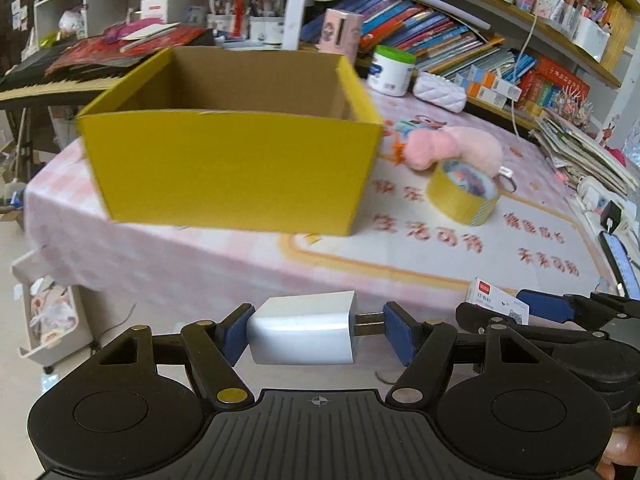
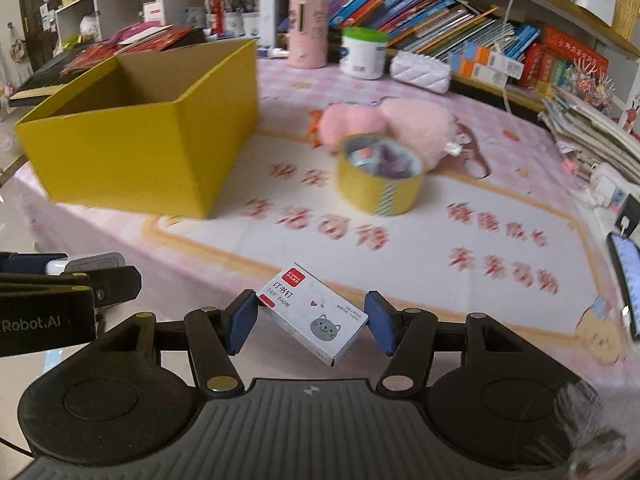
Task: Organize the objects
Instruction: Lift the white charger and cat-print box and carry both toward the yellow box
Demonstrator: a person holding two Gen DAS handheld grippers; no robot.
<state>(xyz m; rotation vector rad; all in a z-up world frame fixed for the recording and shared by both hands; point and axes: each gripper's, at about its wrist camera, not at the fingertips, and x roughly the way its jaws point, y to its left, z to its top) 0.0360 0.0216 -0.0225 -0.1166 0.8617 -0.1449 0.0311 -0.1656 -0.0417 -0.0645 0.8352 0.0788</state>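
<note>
My left gripper (image 1: 318, 330) is shut on a white charger plug (image 1: 304, 328), held off the near table edge in front of the open yellow cardboard box (image 1: 232, 172). My right gripper (image 2: 312, 320) is shut on a small staple box with a cat picture (image 2: 312, 314), tilted, above the near edge of the table. The yellow box (image 2: 132, 148) stands at the left in the right wrist view. A yellow tape roll (image 2: 378, 176) and a pink plush toy (image 2: 400, 124) lie right of the box; both also show in the left wrist view, tape roll (image 1: 462, 194), plush (image 1: 452, 146).
The table (image 2: 420, 240) has a pink printed cloth. A white jar (image 2: 364, 52), pink canister (image 2: 308, 32) and white quilted pouch (image 2: 420, 72) stand at the back by bookshelves. A phone (image 2: 626, 276) and power strip (image 2: 608, 188) lie at the right edge. A keyboard (image 1: 48, 84) is behind left.
</note>
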